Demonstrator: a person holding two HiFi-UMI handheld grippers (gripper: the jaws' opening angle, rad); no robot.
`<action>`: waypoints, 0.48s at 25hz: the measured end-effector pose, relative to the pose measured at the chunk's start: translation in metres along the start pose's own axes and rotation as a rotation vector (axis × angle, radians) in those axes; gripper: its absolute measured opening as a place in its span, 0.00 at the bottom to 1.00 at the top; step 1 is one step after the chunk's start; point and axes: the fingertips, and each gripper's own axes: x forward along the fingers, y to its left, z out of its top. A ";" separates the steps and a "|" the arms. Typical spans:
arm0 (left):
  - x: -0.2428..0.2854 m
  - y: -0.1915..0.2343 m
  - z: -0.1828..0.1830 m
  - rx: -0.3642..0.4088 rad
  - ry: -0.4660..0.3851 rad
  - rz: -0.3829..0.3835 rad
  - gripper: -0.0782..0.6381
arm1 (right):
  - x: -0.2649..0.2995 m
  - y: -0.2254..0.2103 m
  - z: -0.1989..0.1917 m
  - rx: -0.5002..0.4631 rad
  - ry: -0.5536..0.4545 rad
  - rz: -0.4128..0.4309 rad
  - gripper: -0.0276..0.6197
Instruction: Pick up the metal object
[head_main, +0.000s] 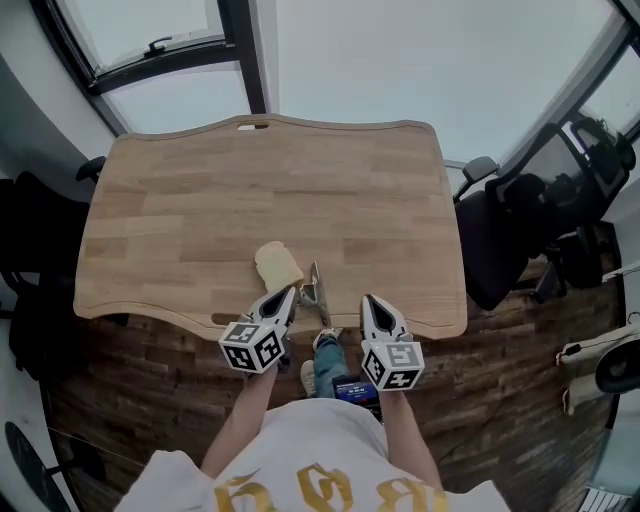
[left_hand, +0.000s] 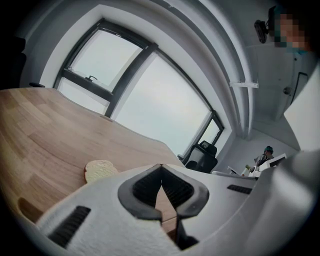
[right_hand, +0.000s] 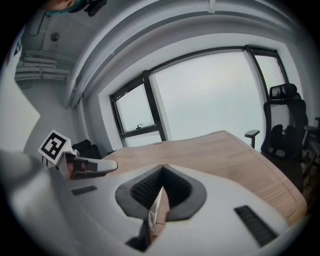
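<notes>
The metal object (head_main: 316, 292), a small shiny folded piece, lies near the front edge of the wooden table (head_main: 250, 190). It sits between my two grippers in the head view. My left gripper (head_main: 289, 294) is just left of it, its tips close beside it, shut with nothing held (left_hand: 161, 167). My right gripper (head_main: 368, 300) hovers at the table's front edge a little to the right of the metal object, also shut and empty (right_hand: 162, 169). The metal object does not show in the left gripper view.
A slice of bread (head_main: 278, 266) lies just behind the left gripper, and it also shows as a pale slice of bread (left_hand: 100, 170) on the wood. A black office chair (head_main: 500, 240) stands at the table's right end. Dark furniture (head_main: 35, 290) sits on the left. Windows run behind the table.
</notes>
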 end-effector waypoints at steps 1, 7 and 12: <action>0.001 0.001 -0.002 -0.003 0.005 0.003 0.13 | 0.000 -0.001 -0.003 0.002 0.007 0.000 0.06; 0.009 0.005 -0.008 -0.019 0.020 0.014 0.13 | 0.007 -0.009 -0.007 0.000 0.031 0.008 0.06; 0.010 0.013 -0.014 -0.048 0.030 0.025 0.14 | 0.016 -0.011 -0.015 0.005 0.059 0.019 0.06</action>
